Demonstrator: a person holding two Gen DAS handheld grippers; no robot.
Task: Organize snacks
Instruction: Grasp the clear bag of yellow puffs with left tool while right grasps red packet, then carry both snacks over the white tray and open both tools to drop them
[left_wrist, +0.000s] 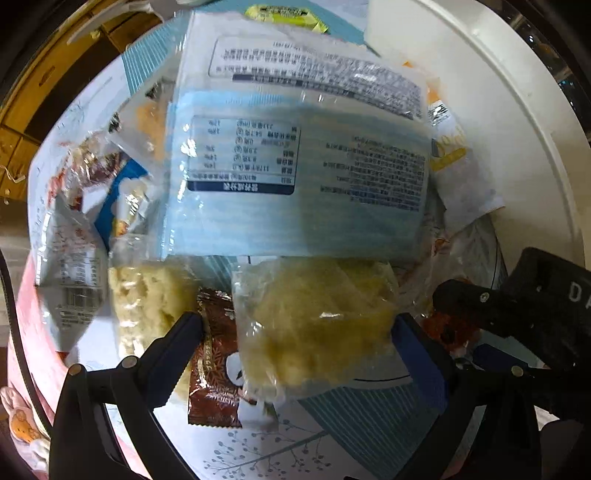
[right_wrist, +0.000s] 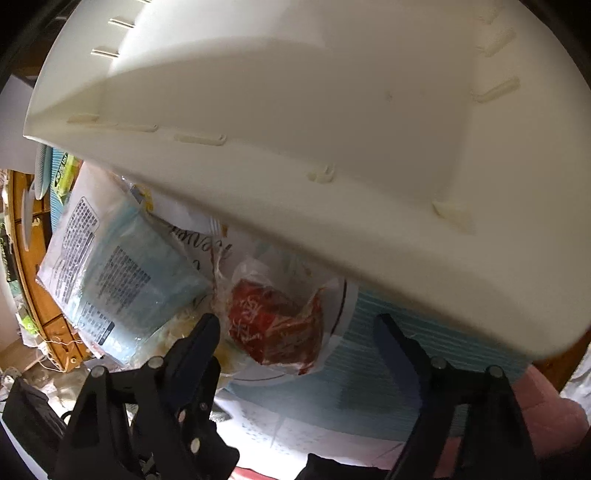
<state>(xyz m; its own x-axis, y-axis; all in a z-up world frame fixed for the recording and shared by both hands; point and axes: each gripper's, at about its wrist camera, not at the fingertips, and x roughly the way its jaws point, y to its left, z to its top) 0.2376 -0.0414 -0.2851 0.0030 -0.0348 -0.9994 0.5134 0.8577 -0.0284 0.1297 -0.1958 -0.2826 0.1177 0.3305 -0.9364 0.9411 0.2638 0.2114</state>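
Snack packets lie heaped on a bench covered by a pale cloth (left_wrist: 258, 446) with blue striped patches and a printed twig pattern. In the left wrist view, the left gripper (left_wrist: 299, 328) points down with its jaws spread wide on either side of a clear packet of yellow cake (left_wrist: 314, 325) at lower centre; the right finger lies close against the packet's edge, the left one stands apart from it over a brown sachet (left_wrist: 214, 373), so the packet is straddled, not clamped. Above it, filling the middle of the frame, lies a big light-blue bag (left_wrist: 295, 184) with its printed label side up. To its left sit a second pale cake packet (left_wrist: 147, 295) and a silver wrapper (left_wrist: 74, 273). A white plastic basket (left_wrist: 517, 129) curves along the right edge. In the right wrist view, that basket (right_wrist: 332, 166) fills the upper half of the frame, and the right gripper (right_wrist: 295, 332) hangs released, its jaws wide and gripping nothing, just beside a red snack in clear wrap (right_wrist: 277, 328) lying at centre, with the light-blue bag (right_wrist: 122, 280) to the left.
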